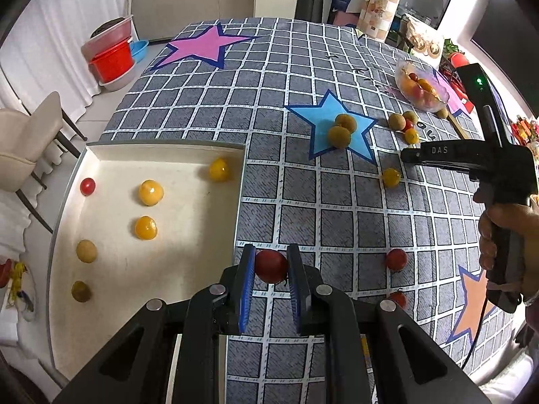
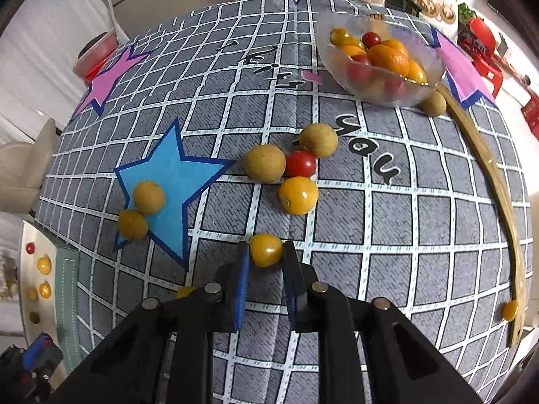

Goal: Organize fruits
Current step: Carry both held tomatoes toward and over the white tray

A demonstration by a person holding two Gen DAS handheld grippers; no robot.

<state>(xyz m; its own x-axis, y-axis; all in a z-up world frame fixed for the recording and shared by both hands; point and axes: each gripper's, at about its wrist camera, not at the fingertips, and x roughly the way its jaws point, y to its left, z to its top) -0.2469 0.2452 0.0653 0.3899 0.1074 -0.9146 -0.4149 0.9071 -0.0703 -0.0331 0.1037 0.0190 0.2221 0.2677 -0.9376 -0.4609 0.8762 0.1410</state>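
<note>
At left, a white tray (image 1: 111,266) holds six fruits; beside it the left gripper (image 1: 269,266) pinches a red tomato (image 1: 271,265) over the checked cloth (image 1: 303,202); the right gripper (image 2: 266,252) clamps a yellow tomato (image 2: 266,250).

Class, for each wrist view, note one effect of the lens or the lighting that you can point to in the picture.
Left wrist view: the fisheye bows the white tray's edges and the cloth's grid, with dark corners around the frame; glare spots shine on a yellow fruit in the tray. Right wrist view: the grid bulges like a dome, and the glass bowl catches bright reflections.
</note>
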